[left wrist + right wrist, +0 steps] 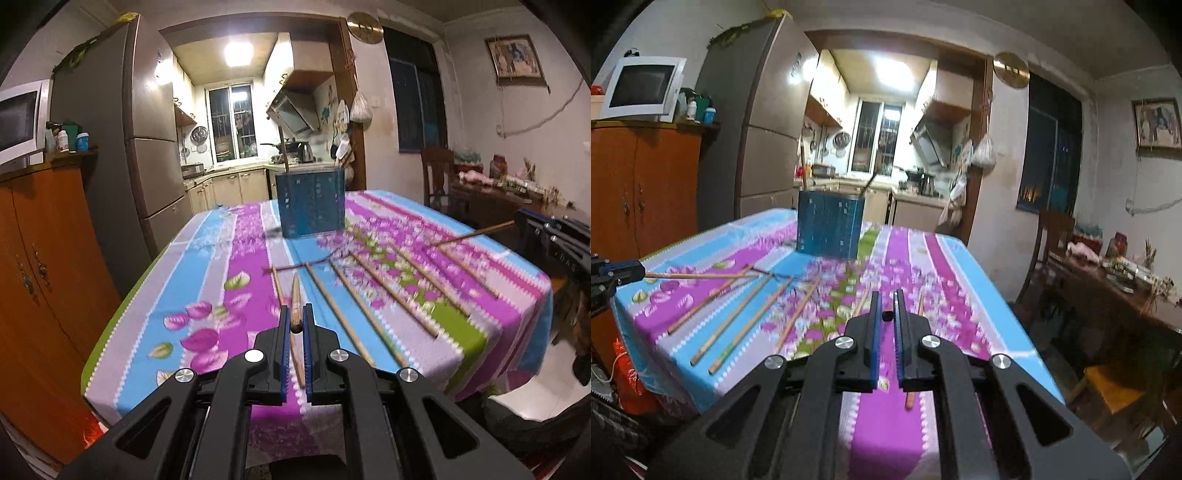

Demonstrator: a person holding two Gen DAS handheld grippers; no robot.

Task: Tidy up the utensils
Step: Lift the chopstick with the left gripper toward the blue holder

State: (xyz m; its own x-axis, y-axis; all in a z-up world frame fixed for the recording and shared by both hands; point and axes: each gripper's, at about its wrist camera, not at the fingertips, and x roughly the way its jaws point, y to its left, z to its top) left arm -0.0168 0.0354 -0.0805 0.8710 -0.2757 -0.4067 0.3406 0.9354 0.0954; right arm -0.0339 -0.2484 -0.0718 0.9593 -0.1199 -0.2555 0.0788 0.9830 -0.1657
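your left gripper (294, 325) is clamped on a chopstick (295, 295), held above the near table (207, 266) edge with its long axis pointing far toward the blue holder (312, 201). tip it upright before lowering it in. your right gripper (885, 314) pinches another chopstick (476, 232); loose chopsticks (354, 306) lie between them.
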